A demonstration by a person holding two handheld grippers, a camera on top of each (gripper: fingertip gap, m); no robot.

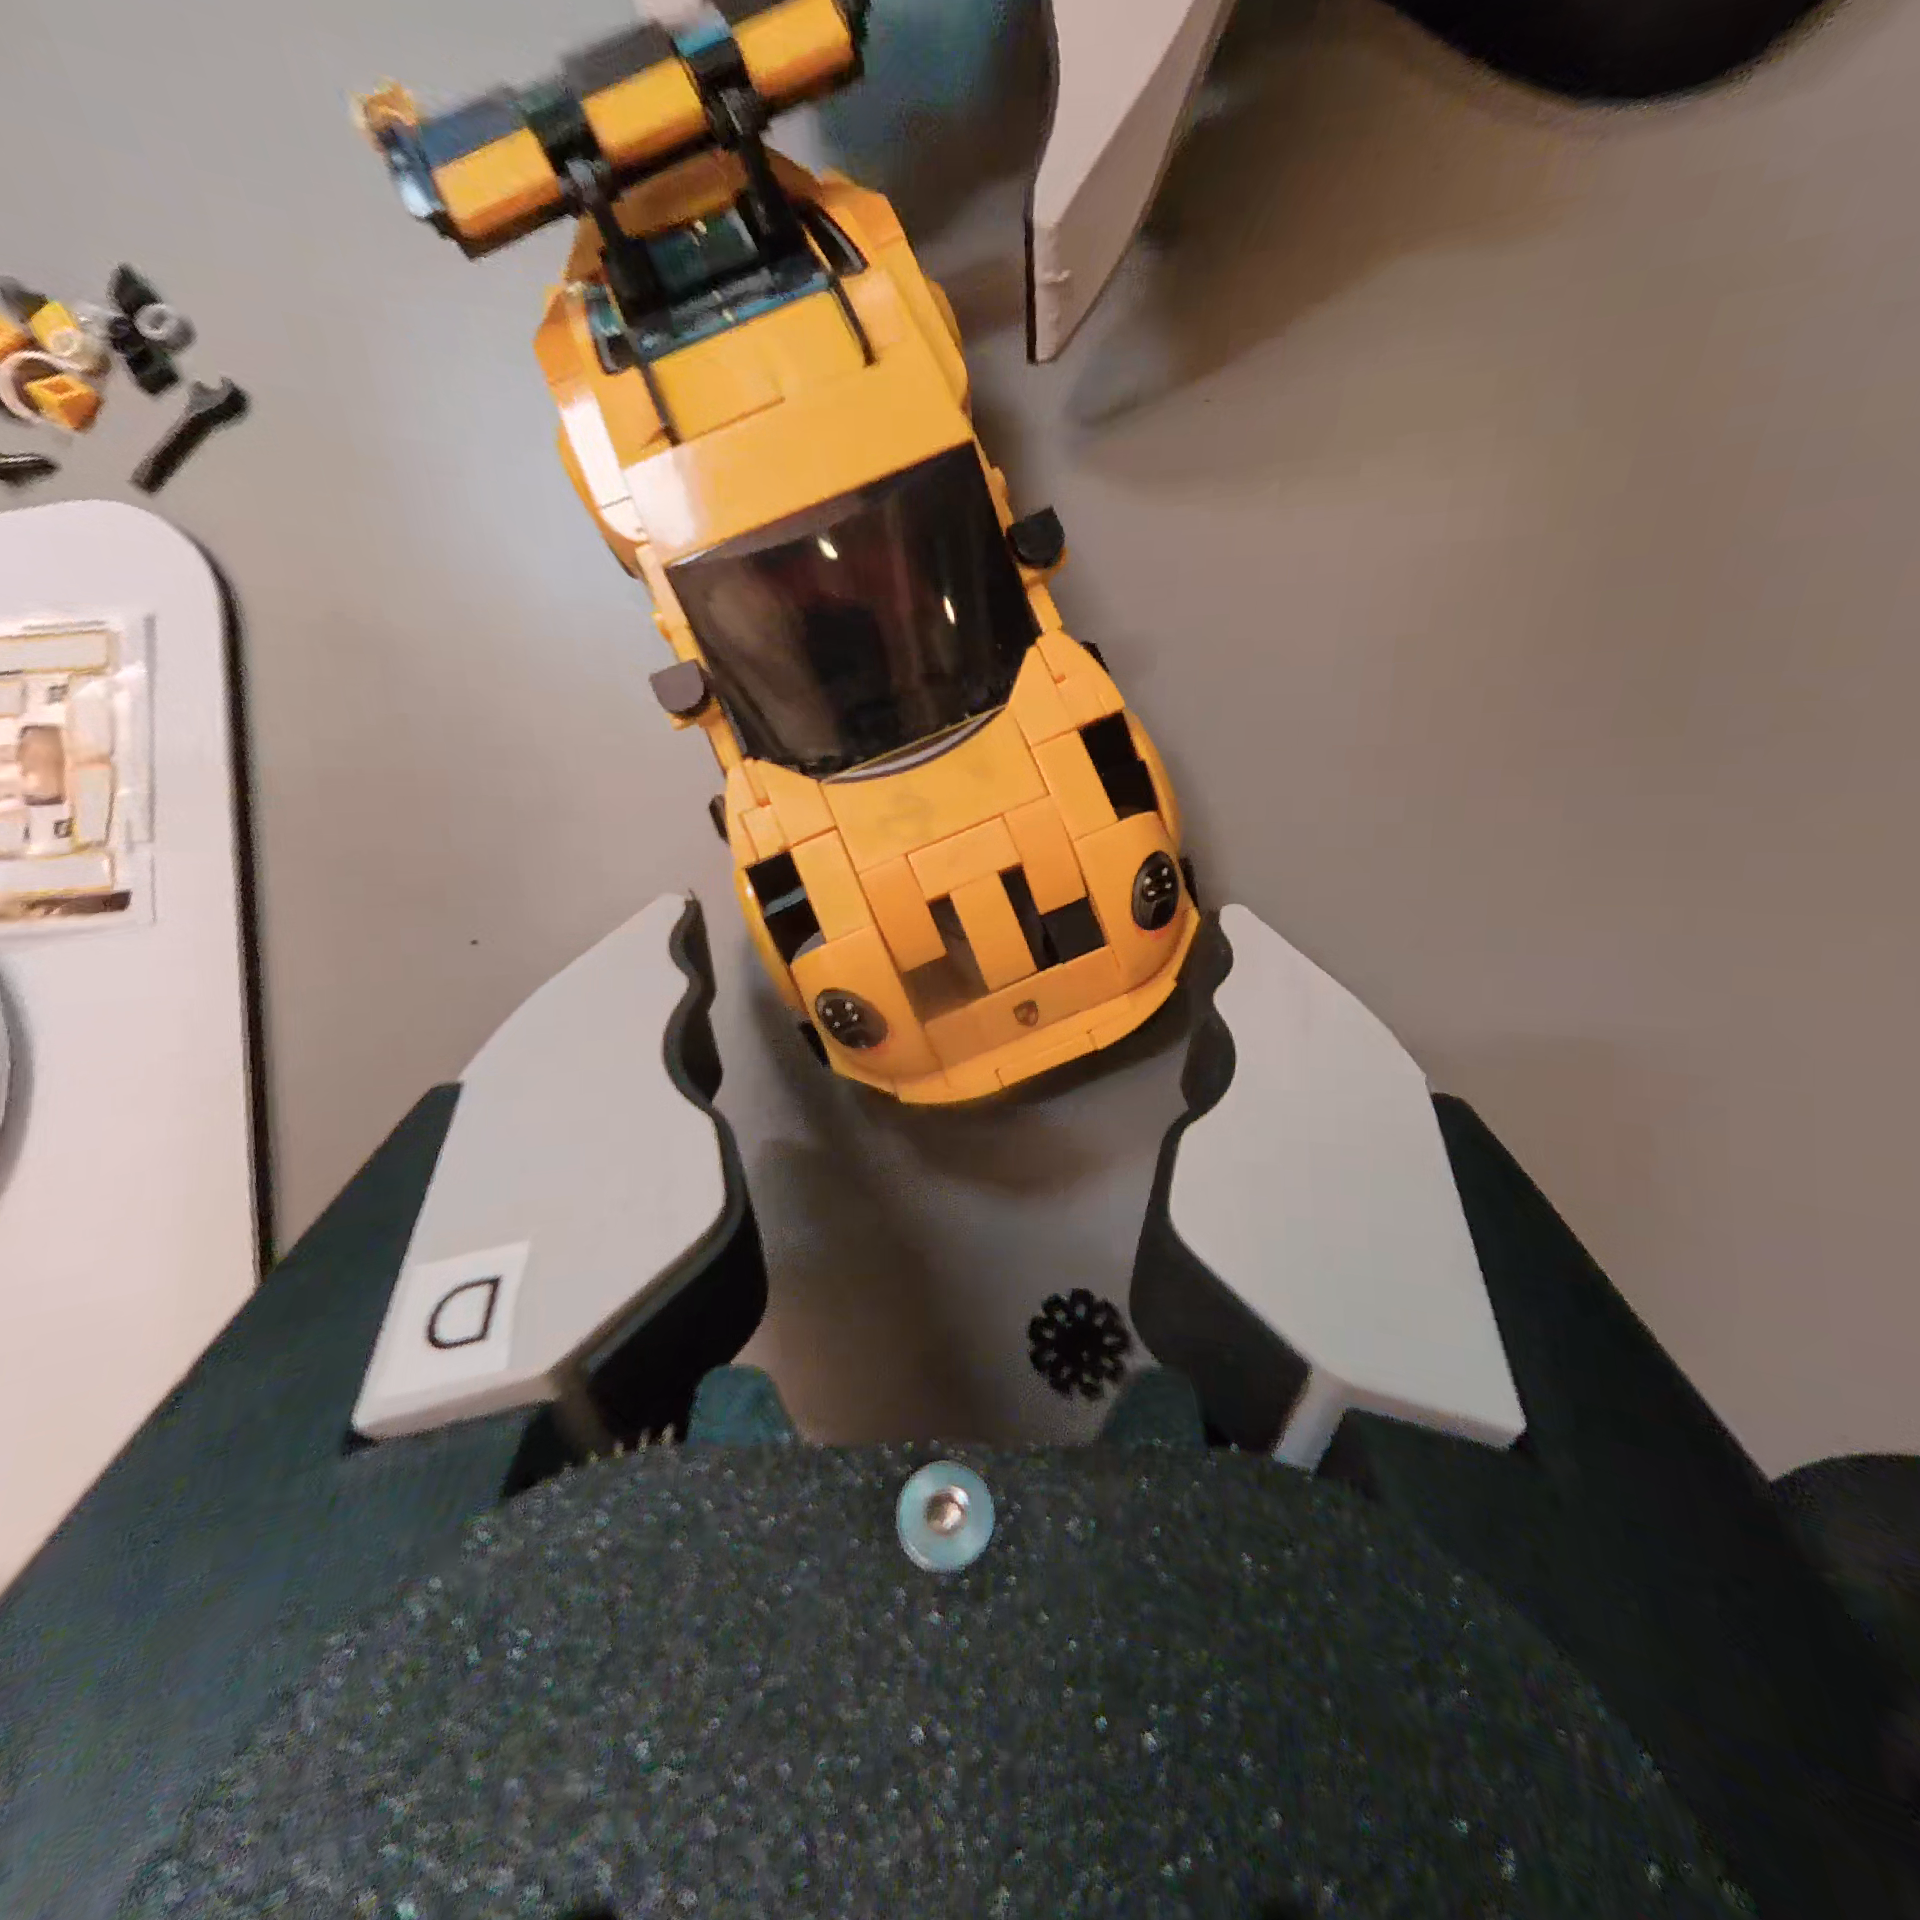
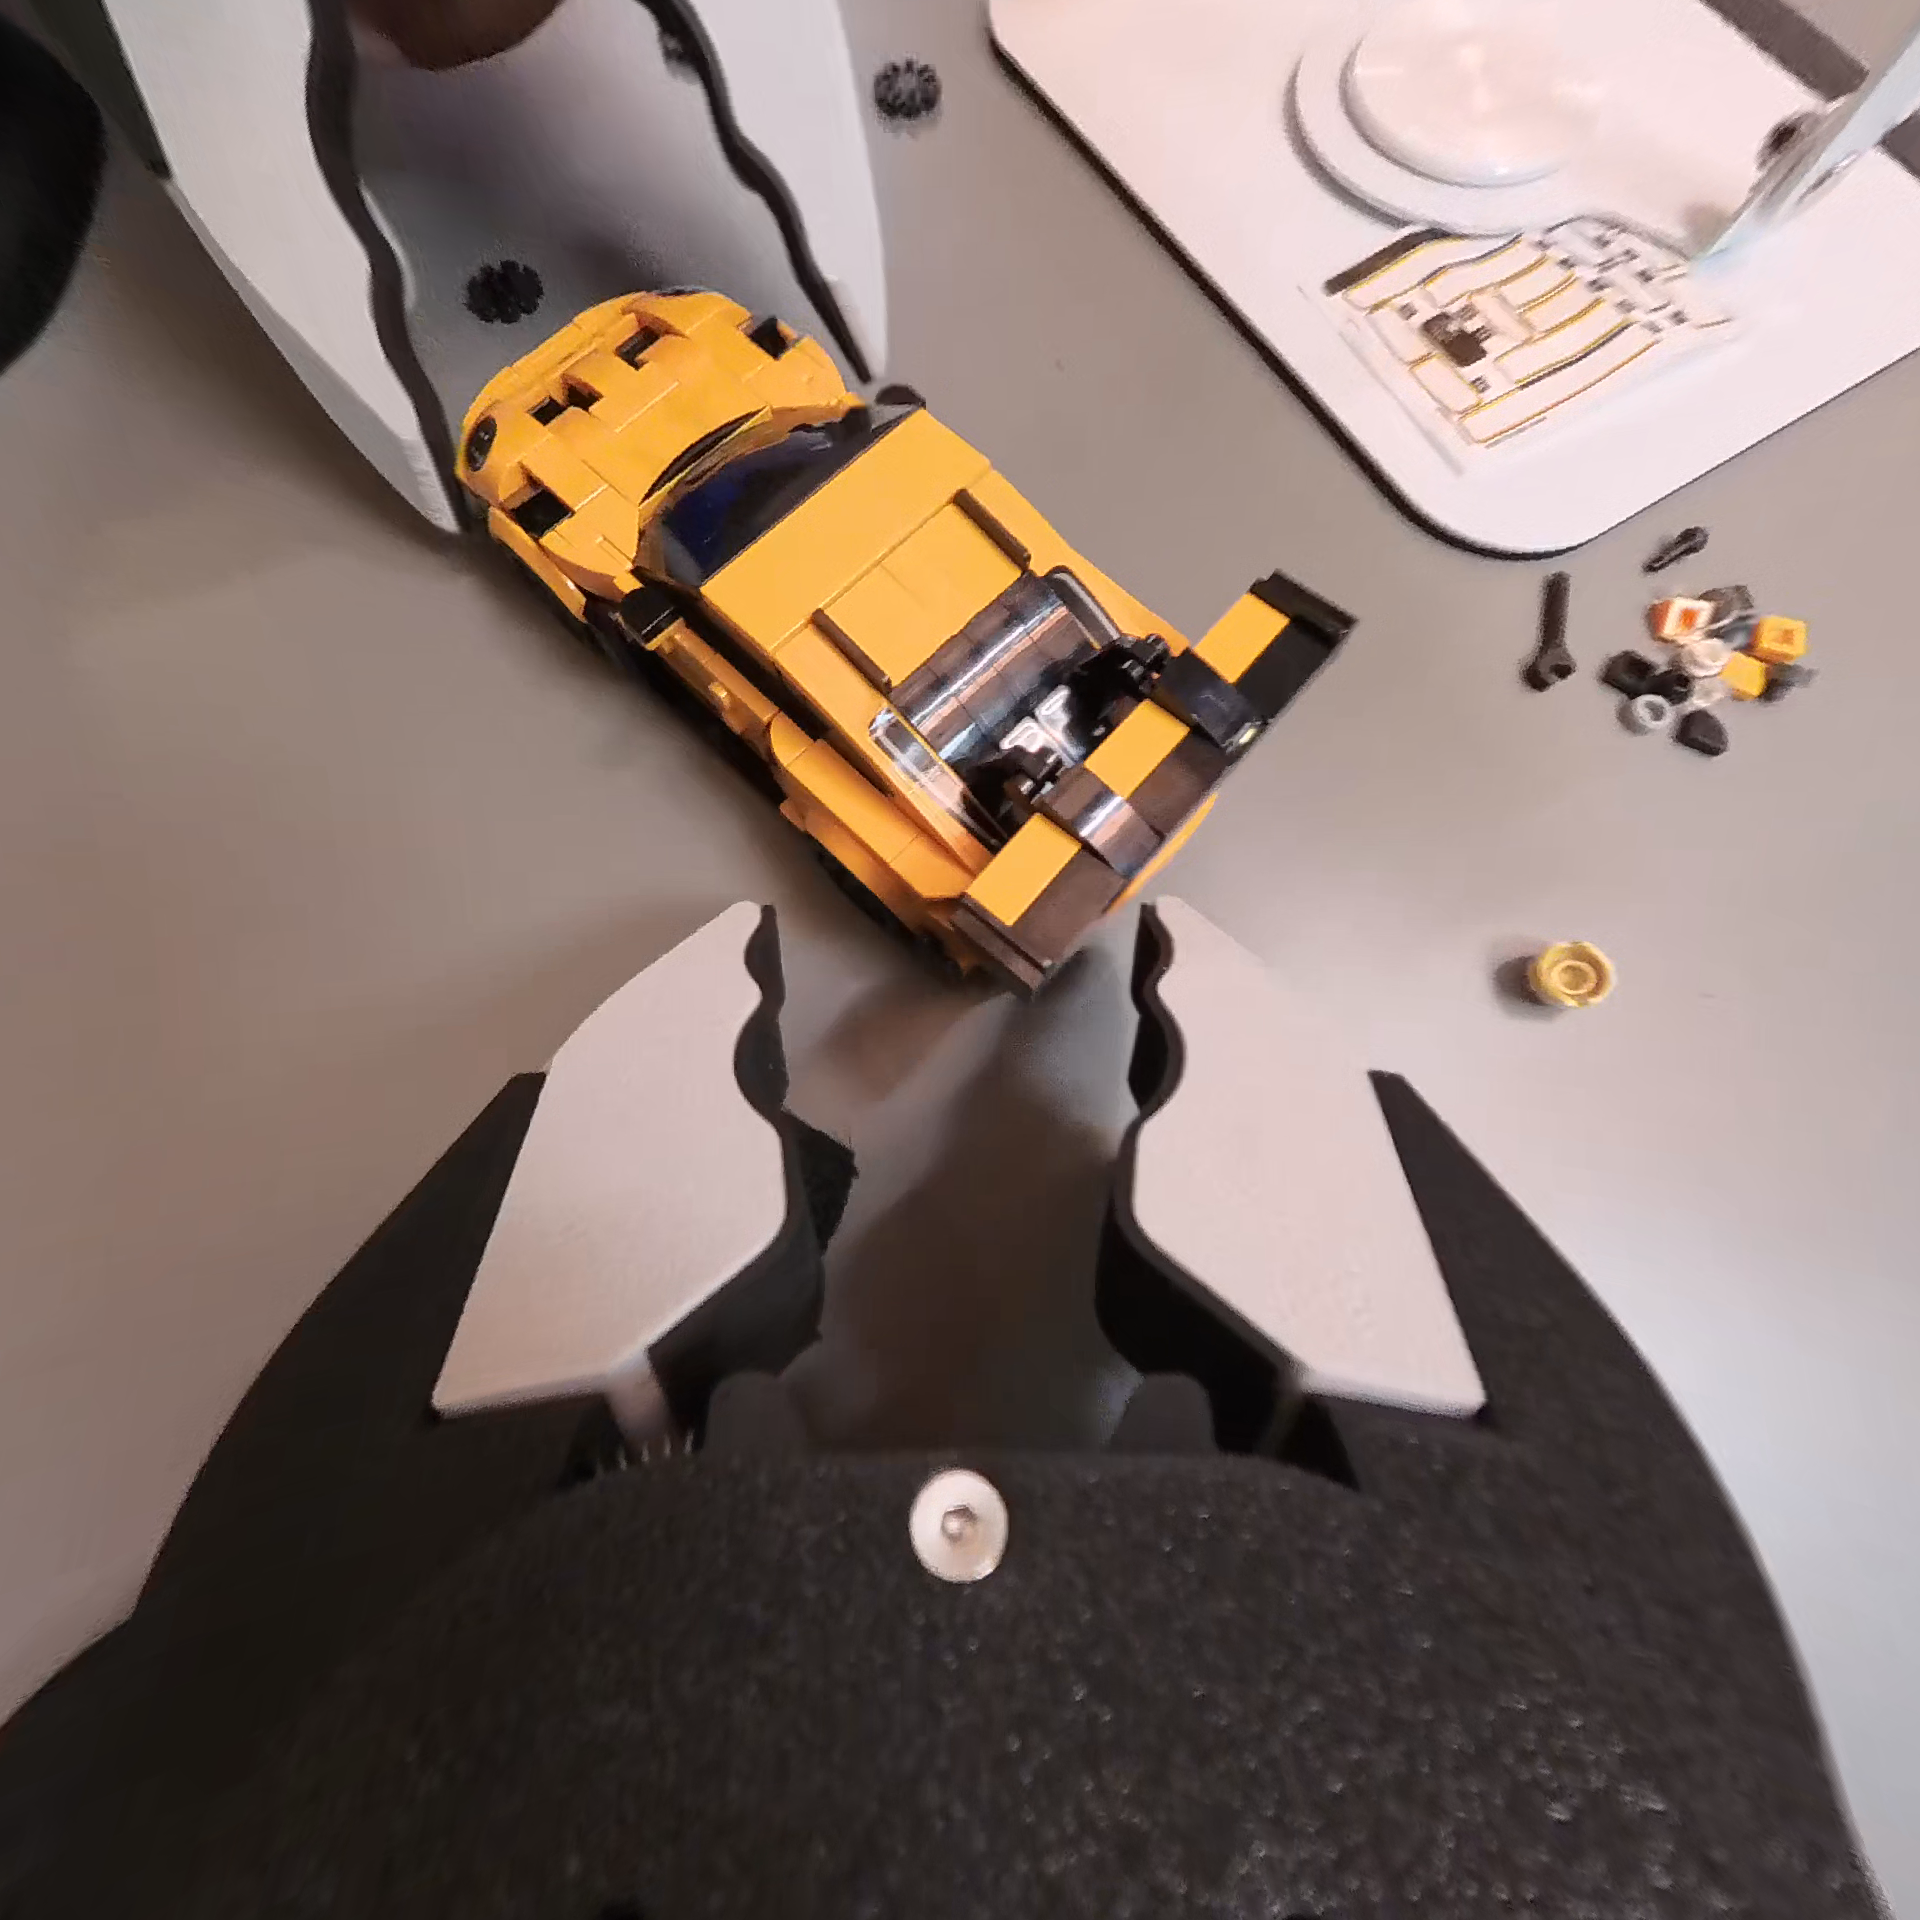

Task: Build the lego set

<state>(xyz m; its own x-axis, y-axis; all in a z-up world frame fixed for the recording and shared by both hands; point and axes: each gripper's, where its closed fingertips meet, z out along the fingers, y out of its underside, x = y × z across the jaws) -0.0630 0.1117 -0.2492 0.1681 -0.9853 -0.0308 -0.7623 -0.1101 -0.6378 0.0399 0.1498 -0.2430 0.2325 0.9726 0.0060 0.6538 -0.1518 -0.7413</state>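
Observation:
A yellow Lego sports car (image 1: 831, 623) with a dark windscreen and a yellow-and-black rear wing (image 1: 644, 135) stands on the grey table. My left gripper (image 1: 956, 914) is open, and its fingers straddle the car's nose, close to both sides. In the right wrist view the car (image 2: 831, 623) lies diagonally, with the left gripper (image 2: 644, 436) around its front. My right gripper (image 2: 956, 914) is open and empty, just behind the rear wing (image 2: 1174, 769). One of its fingers (image 1: 1122, 156) shows past the wing in the left wrist view.
A pile of small loose parts (image 2: 1704, 665) (image 1: 94, 343) and a yellow round piece (image 2: 1569, 971) lie beside the car. Black gear pieces (image 2: 503, 289) (image 2: 906, 91) (image 1: 1078, 1345) lie near the nose. A white mat (image 2: 1195, 208) (image 1: 125, 1143) holds a sticker sheet (image 2: 1538, 343) and a round dish (image 2: 1455, 114). The rear wing (image 2: 1174, 769) lies around 4 cm away from my right fingertips.

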